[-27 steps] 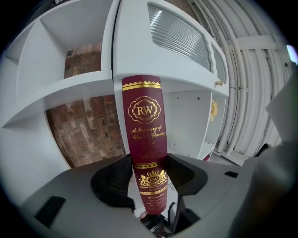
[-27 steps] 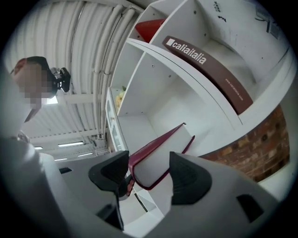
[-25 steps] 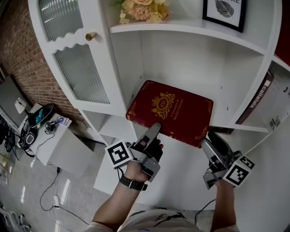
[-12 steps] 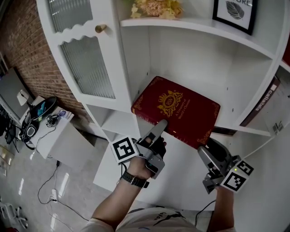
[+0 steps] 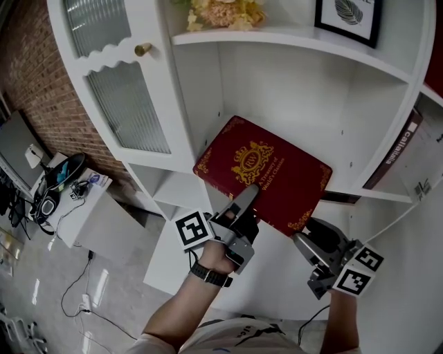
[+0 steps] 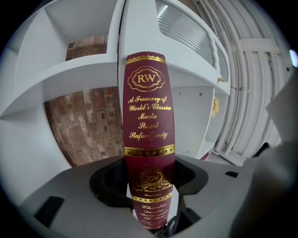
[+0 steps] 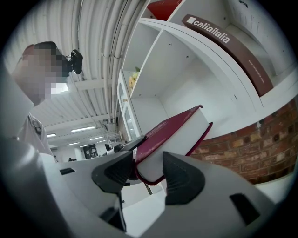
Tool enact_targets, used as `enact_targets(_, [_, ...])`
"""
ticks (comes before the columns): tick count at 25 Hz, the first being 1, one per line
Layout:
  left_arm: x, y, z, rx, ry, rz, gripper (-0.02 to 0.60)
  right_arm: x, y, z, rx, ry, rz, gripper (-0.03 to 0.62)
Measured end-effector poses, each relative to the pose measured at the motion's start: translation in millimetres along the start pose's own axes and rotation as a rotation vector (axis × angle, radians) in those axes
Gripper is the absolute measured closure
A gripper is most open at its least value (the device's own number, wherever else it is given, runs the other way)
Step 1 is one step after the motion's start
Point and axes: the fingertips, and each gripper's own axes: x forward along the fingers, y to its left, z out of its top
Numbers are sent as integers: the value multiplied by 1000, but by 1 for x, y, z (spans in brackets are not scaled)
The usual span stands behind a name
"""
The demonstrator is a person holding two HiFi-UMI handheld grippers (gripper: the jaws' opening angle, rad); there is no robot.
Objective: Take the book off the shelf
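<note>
Red book (image 5: 266, 173): tilted, far end inside the white shelf's (image 5: 291, 83) middle bay. Left gripper (image 5: 248, 197) closing across the spine, right gripper (image 5: 304, 238) closing on the near right corner, likely sharing weight for withdrawal.

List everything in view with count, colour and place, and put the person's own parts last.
red book: one, dark red with gold print, tilted out of the middle compartment
shelf unit: one, white, centre
cabinet door: one, white with ribbed glass, left
flowers: one bunch, cream, top shelf
framed picture: one, black frame, top shelf right
brown book: one, white lettering, right compartment
brick wall: one, red-brown, far left
side table: one, white, lower left
left gripper: one, grey, jaws closing, red book's spine between them
right gripper: one, grey, jaws closing over the red book's corner
</note>
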Motion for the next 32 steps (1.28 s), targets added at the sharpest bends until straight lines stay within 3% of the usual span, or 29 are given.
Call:
enact_targets(5, [-9, -5, -6, 26, -1, -7, 331, -6, 0, 5, 32, -56, -6, 384])
enact_targets(14, [-50, -15, -12, 116, 24, 23, 331, -16, 6, 3, 50, -164, -166, 433])
enact_targets(18, [-79, -23, -11, 143, 30, 28, 331, -10, 28, -9, -12, -159, -217, 447])
enact_targets(22, [-114, -23, -9, 243, 50, 90, 331, -10, 48, -25, -87, -146, -306, 456])
enact_targets(26, [-147, -32, -6, 417, 85, 124, 331, -8, 74, -38, -81, -156, -320, 491])
enact_targets(32, [-189, -44, -19, 451, 129, 143, 331, -1, 120, -53, -110, -156, -306, 510])
